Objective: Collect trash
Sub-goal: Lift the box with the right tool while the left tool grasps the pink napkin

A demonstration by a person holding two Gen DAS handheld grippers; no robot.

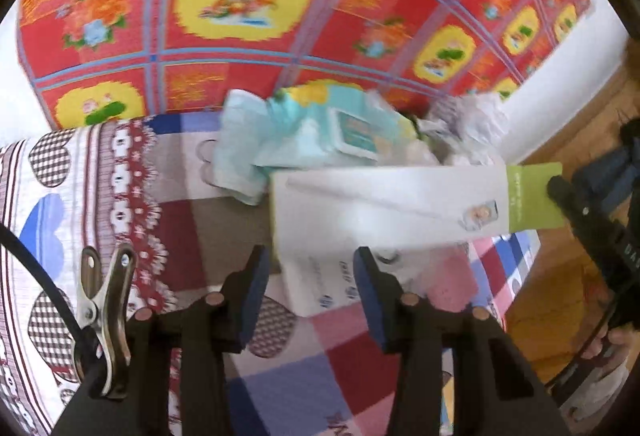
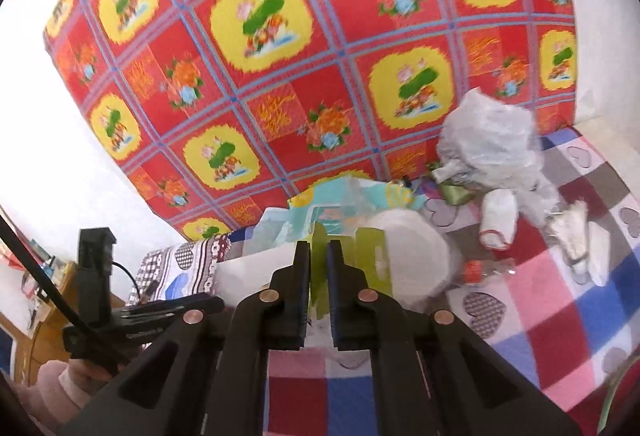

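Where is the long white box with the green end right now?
The white box lies across the checked bedspread, just ahead of the left gripper, below the wipes pack; the right gripper pinches its green end.

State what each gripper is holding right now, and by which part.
The right gripper is shut on the white box, pinching its green end flap. The left gripper is open and holds nothing.
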